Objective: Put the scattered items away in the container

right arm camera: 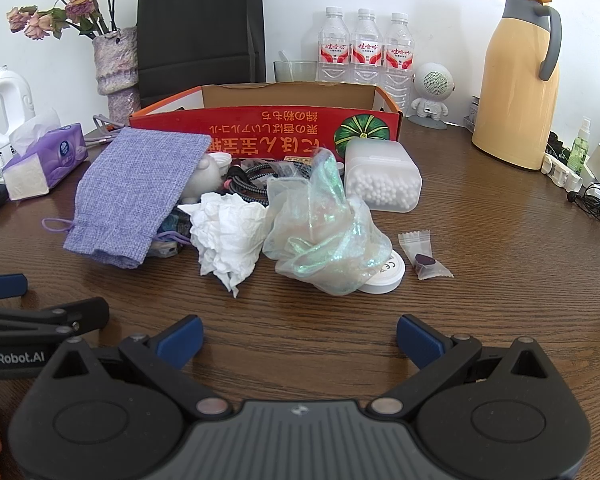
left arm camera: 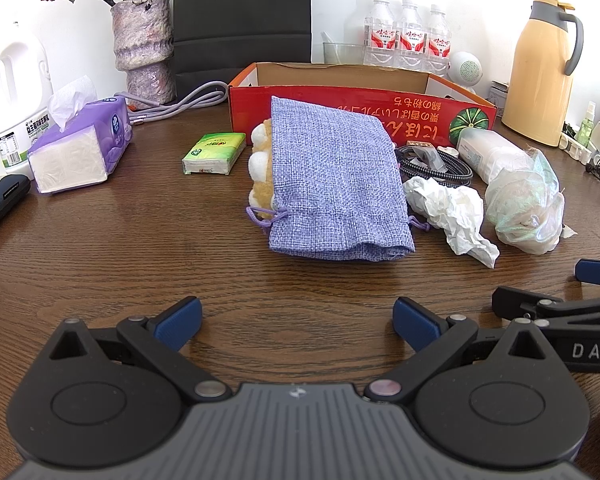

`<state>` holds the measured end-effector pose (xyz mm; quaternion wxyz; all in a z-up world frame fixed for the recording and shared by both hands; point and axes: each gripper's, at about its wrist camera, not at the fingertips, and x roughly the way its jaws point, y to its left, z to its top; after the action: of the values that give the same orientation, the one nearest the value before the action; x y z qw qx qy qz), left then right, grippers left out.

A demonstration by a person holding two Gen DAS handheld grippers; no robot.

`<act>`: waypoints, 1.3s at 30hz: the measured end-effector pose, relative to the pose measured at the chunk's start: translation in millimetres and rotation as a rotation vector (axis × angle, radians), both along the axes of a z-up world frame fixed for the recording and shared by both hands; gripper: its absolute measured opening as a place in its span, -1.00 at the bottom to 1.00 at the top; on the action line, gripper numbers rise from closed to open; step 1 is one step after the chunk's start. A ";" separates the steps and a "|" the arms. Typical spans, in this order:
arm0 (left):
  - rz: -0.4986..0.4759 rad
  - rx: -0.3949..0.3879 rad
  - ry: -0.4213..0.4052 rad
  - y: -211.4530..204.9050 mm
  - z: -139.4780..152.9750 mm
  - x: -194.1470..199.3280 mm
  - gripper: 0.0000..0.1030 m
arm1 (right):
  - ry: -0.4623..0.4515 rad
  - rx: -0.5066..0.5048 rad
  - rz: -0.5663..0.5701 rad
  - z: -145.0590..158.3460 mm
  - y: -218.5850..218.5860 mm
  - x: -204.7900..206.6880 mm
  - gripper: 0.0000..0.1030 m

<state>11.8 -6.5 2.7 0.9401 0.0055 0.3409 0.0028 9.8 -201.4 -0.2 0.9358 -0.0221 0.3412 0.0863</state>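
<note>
Two grippers hovering low over wooden table (left arm camera: 100, 240), side by side: left gripper (left arm camera: 297, 322) and right gripper (right arm camera: 299, 340), jaws of both spread wide, gripping nothing. Scattered pile lying just before red cardboard box (left arm camera: 360, 104): purple burlap pouch (left arm camera: 332, 180) leaning over plush toy (left arm camera: 260, 168), crumpled tissue (left arm camera: 452, 208), iridescent bag (left arm camera: 524, 200). Green tissue pack (left arm camera: 214, 152) showing only in left view. Right view showing cotton swab box (right arm camera: 382, 176), wrapped candy (right arm camera: 422, 256), white round lid (right arm camera: 384, 276) under iridescent bag.

Dark wood-grain tabletop (right arm camera: 480, 240) meets a plain white wall (right arm camera: 440, 0). Black panel (left arm camera: 242, 12) against the wall, right of the flower vase (left arm camera: 142, 48). Bright, even light.
</note>
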 end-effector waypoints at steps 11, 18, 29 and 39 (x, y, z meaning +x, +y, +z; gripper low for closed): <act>-0.155 -0.050 -0.218 5.1 35.7 13.3 1.00 | -0.219 -0.023 0.070 42.3 -11.0 2.1 0.94; -0.070 -0.034 -0.110 12.4 29.8 74.1 0.02 | -0.110 0.000 0.077 27.7 -20.2 42.1 0.47; -0.022 -0.129 -0.185 36.0 57.7 15.7 -0.40 | -0.134 0.067 0.105 36.0 -24.1 24.0 -0.23; -0.084 -0.096 -0.150 22.9 53.6 -26.2 -0.53 | -0.168 0.094 0.147 55.4 -26.5 -21.4 -0.23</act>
<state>-14.4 16.4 56.3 0.9614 -0.0254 0.2688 -0.0523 -11.5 -227.9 55.2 0.9522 -0.0102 0.2546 0.1683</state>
